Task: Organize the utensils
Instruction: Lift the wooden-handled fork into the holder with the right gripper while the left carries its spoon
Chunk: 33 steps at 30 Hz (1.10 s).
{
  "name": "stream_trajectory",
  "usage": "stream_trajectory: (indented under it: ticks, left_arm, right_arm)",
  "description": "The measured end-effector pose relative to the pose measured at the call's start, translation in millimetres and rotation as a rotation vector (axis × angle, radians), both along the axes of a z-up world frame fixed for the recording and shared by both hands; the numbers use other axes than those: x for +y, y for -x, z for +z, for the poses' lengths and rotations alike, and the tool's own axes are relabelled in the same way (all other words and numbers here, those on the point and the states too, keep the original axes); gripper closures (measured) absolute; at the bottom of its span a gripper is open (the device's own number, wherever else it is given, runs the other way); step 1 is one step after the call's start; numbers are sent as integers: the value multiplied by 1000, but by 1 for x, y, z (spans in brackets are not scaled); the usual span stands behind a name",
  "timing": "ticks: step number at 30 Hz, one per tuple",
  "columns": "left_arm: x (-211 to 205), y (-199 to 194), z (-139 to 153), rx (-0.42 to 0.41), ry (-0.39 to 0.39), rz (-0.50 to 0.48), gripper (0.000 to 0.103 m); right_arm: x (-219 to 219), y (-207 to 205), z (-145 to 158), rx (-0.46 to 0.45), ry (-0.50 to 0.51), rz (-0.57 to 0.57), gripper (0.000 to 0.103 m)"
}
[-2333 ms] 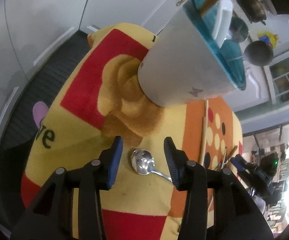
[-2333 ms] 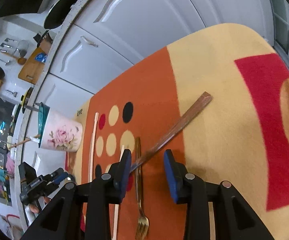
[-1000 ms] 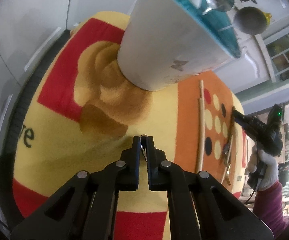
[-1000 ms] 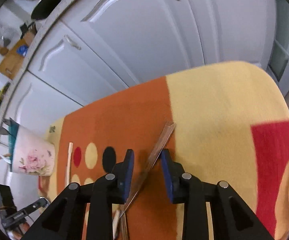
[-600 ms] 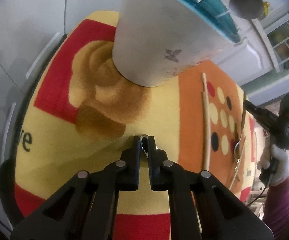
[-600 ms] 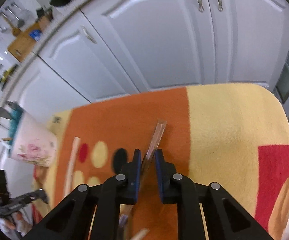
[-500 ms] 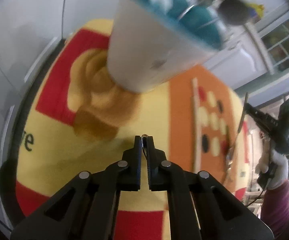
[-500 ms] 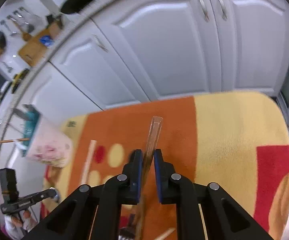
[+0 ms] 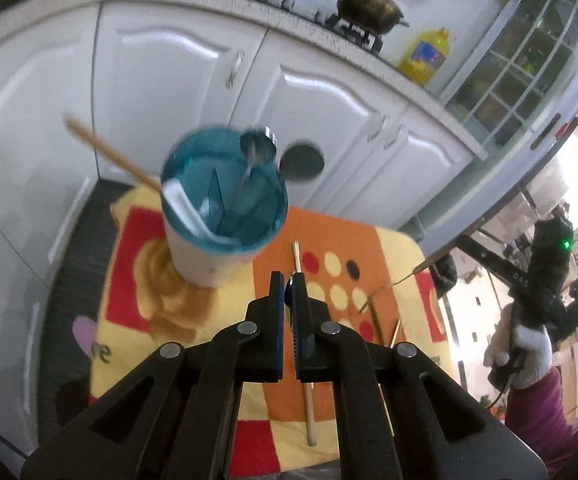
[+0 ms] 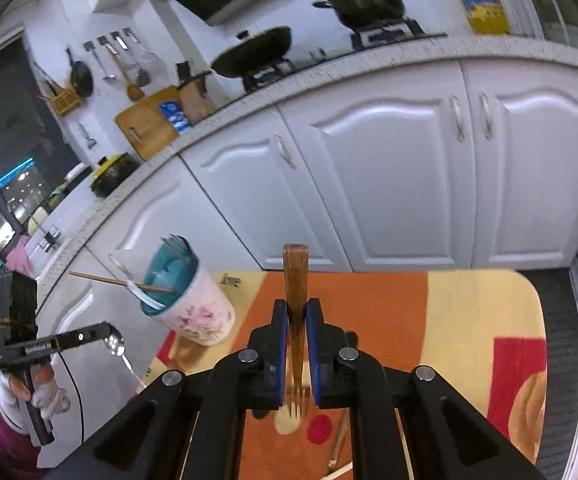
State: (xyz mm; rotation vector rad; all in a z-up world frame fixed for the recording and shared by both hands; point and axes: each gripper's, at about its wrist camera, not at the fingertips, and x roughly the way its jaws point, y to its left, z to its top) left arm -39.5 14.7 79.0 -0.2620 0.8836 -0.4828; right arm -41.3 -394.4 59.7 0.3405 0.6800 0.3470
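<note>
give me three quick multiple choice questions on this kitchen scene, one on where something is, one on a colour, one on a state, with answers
1. Where does the floral white utensil cup stand?
A. on the countertop
B. on the patterned mat
C. inside a cabinet

2. What colour is the inside of that cup?
A. teal
B. black
C. pink

3. What is the right gripper doing?
A. hanging open over the mat
B. shut on a wooden chopstick
C. shut on a wooden-handled fork

Answers:
1. B, the floral white utensil cup stands on the yellow, orange and red patterned mat, in front of the white cabinets.
2. A, its lining and rim show teal in the left wrist view.
3. C, the right gripper clamps the wooden-handled fork, handle pointing away and tines showing below the pads.
</note>
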Motion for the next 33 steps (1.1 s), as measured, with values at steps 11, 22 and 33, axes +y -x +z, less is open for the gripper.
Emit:
stream_trajectory:
  ticks: [11, 22, 33]
  left_arm:
    - [17, -33, 72, -197, -119, 125, 101]
    - [23, -97, 78, -269, -295, 249, 101]
    - [23, -119, 56, -265, -390, 298, 101]
  right_arm:
    - [56, -27, 83, -162, 20, 138, 94]
    - [133, -74, 128, -234, 32, 262, 94]
    - [199, -125, 74, -168, 175, 287, 94]
